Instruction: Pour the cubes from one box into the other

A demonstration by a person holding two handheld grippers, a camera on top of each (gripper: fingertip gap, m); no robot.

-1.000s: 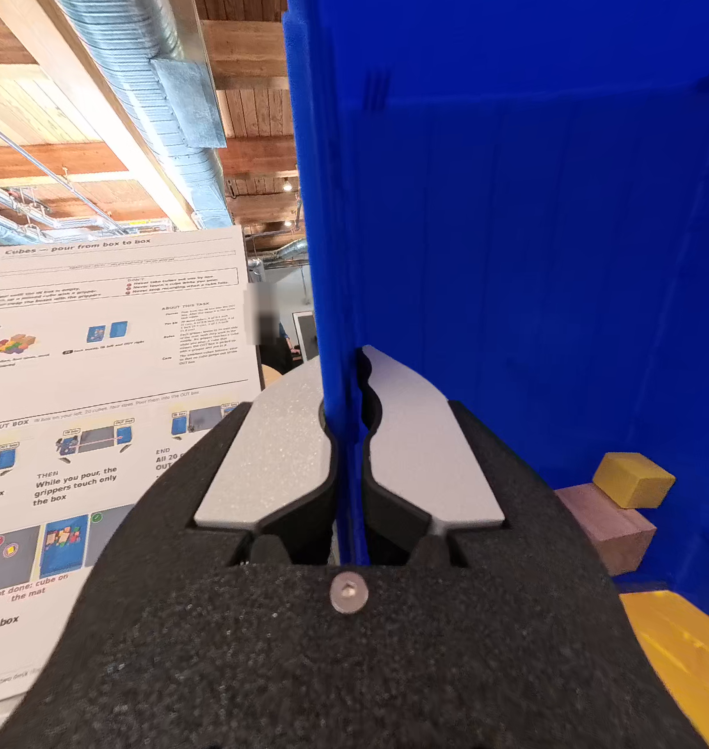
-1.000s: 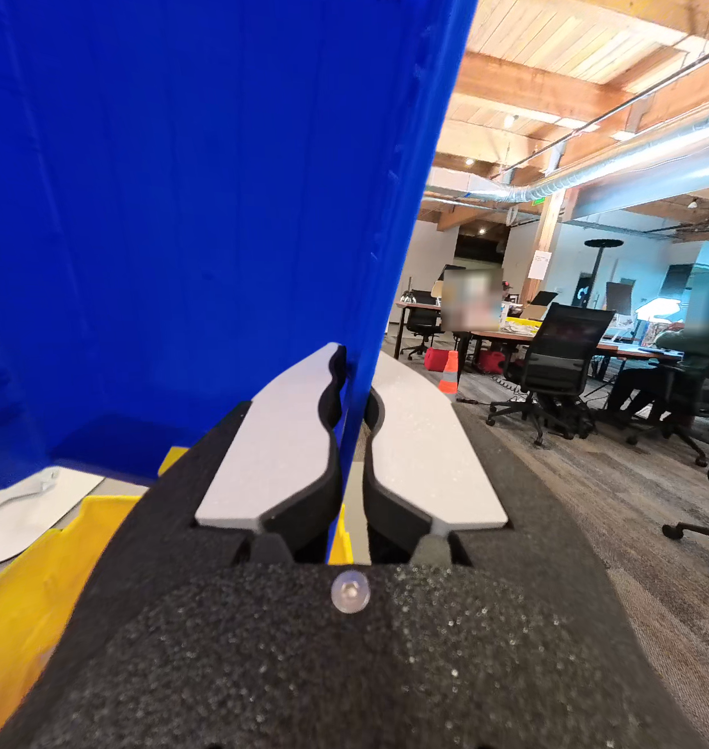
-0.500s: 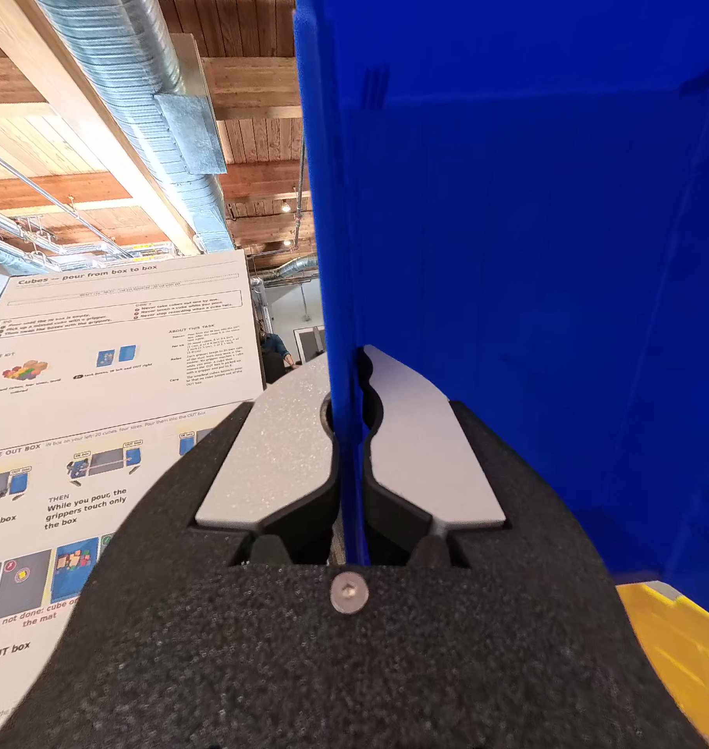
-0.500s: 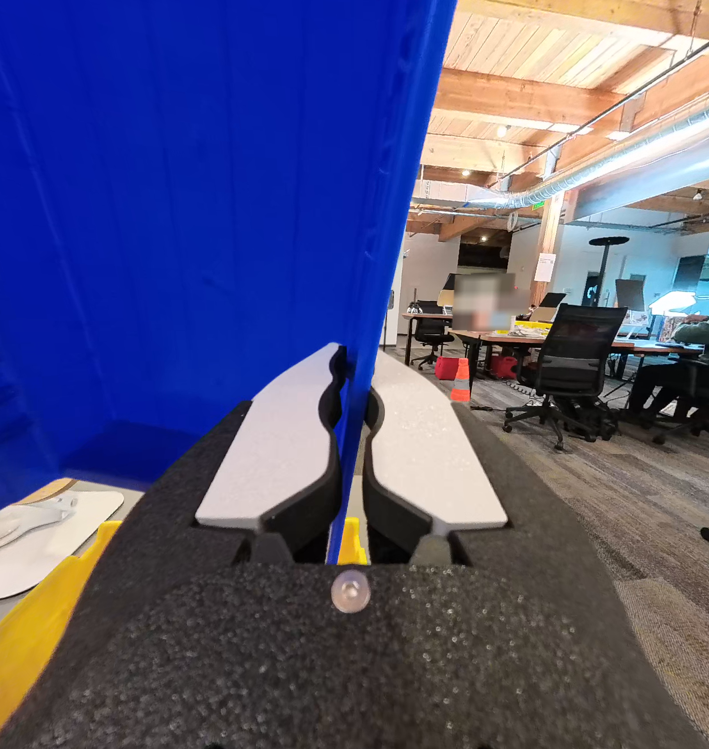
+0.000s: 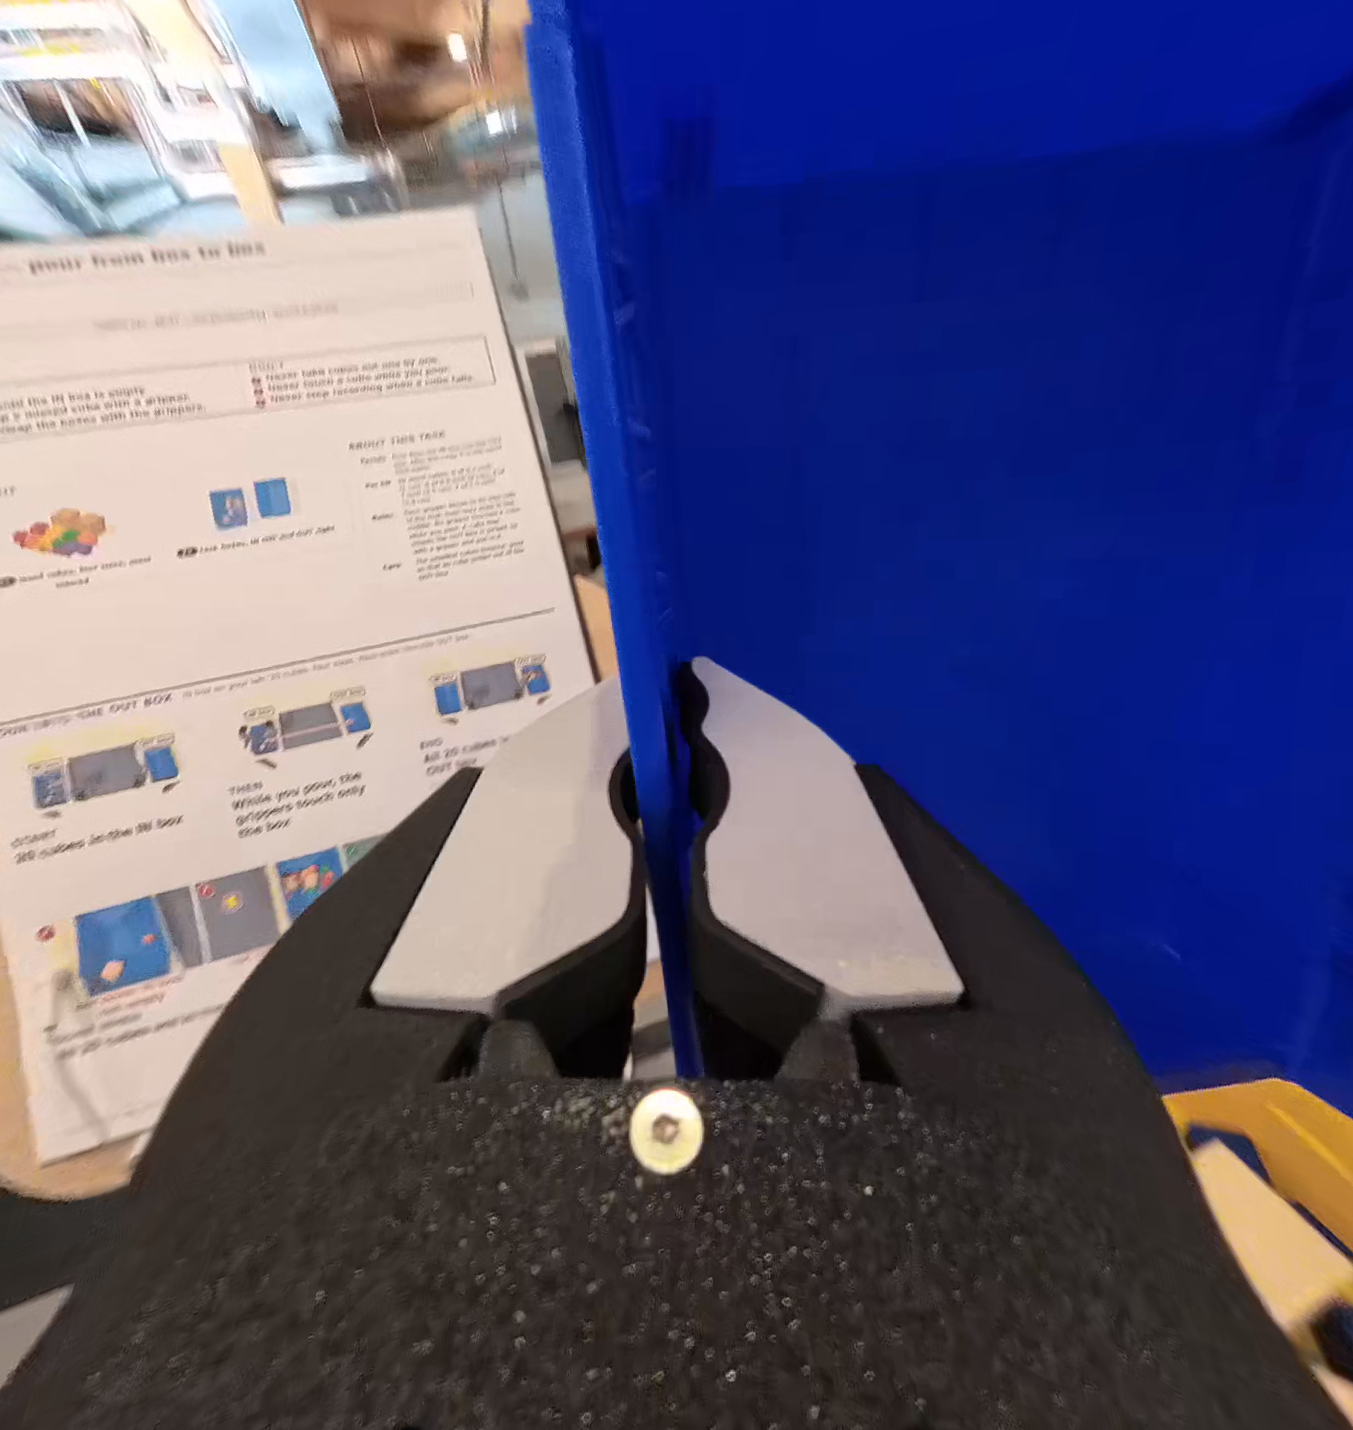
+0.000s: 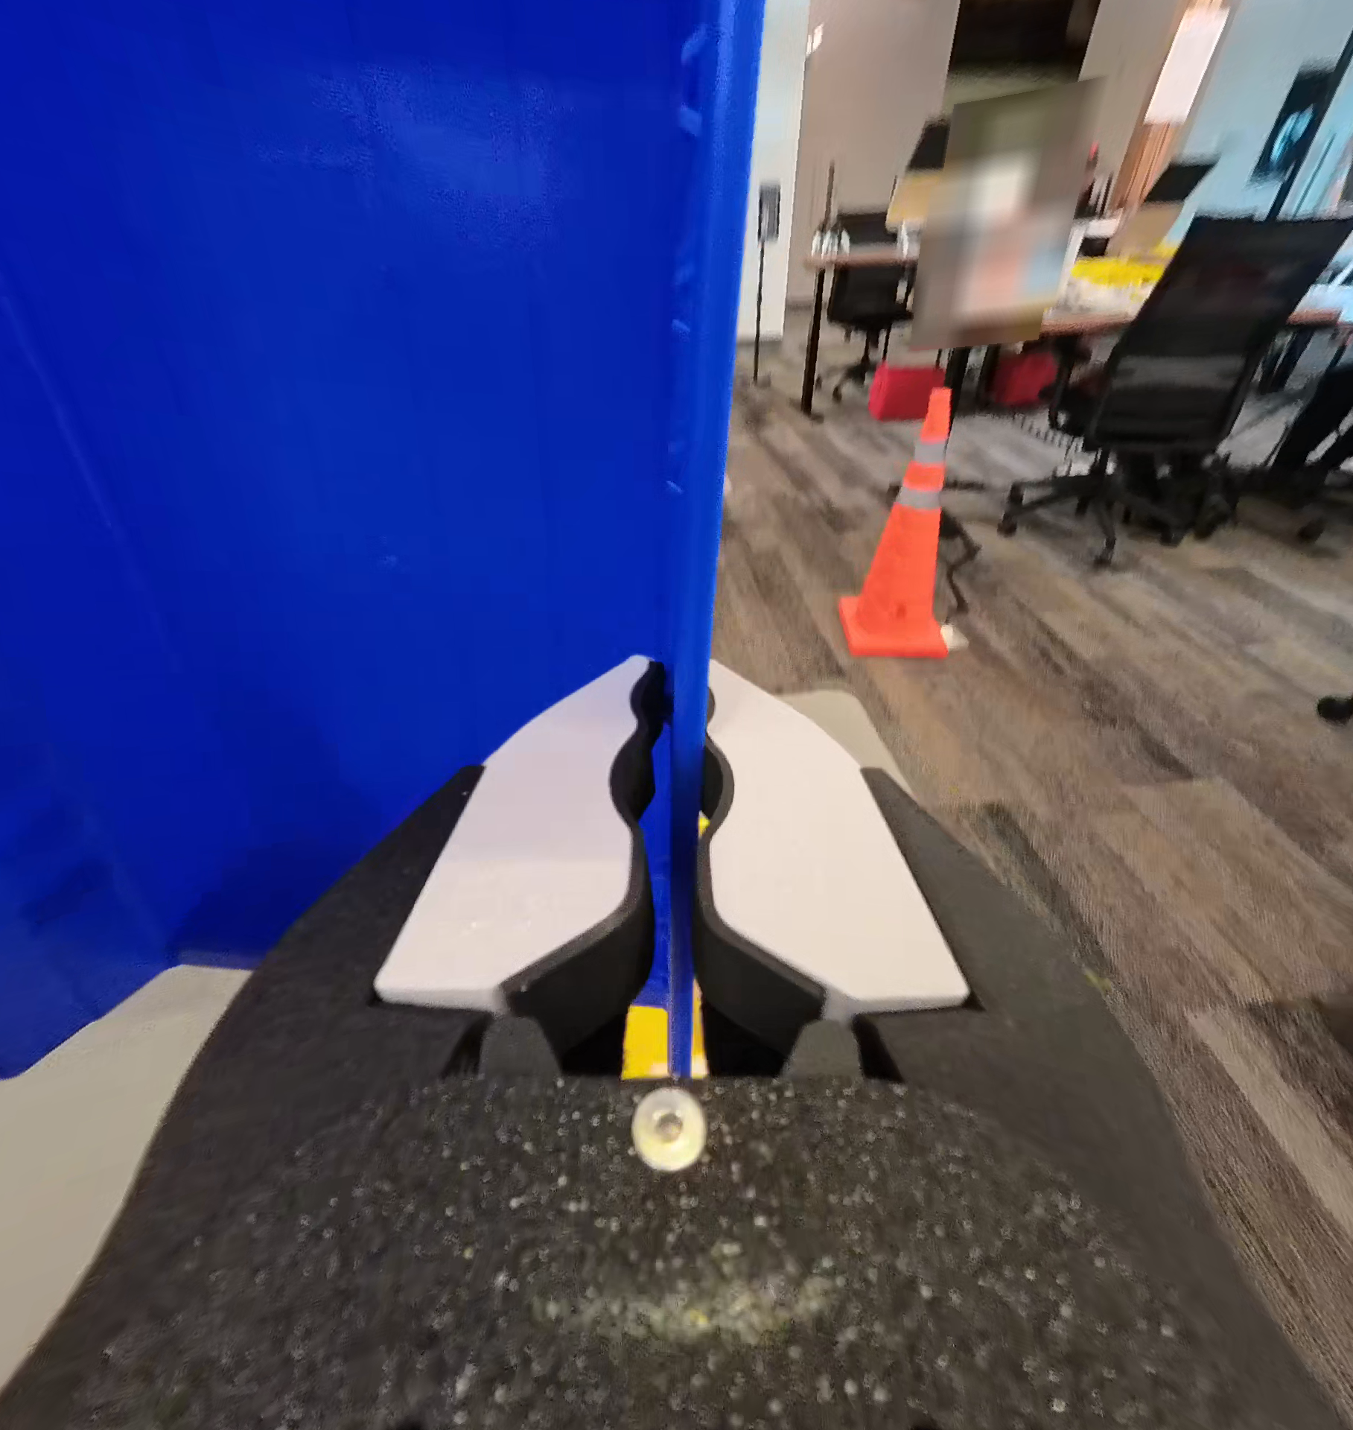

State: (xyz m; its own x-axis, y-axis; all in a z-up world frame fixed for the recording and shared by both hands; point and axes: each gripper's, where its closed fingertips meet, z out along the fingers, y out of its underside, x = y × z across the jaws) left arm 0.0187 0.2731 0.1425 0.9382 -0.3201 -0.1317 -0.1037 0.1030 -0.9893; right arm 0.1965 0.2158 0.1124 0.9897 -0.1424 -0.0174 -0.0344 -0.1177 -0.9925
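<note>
I hold one blue box (image 5: 1044, 542) between both grippers, tipped up so I look into its bare inside. My left gripper (image 5: 661, 696) is shut on the box's left wall. My right gripper (image 6: 677, 689) is shut on the box's right wall (image 6: 692, 464). No cubes show inside the blue box. A yellow box (image 5: 1307, 1161) sits below it at the lower right of the left wrist view, with a pale cube-like shape (image 5: 1245, 1238) blurred at its edge. A strip of yellow (image 6: 646, 1041) shows between my right fingers.
A white instruction sheet (image 5: 232, 580) stands upright to the left. A grey table surface (image 6: 54, 1161) lies under the box. Beyond the table edge are a carpeted floor, an orange cone (image 6: 905, 542), office chairs (image 6: 1184, 371) and desks.
The two cubes seen in the box's low corner a second ago are gone from view. Both views have swung downward, from the ceiling toward the table and floor, with the box still gripped.
</note>
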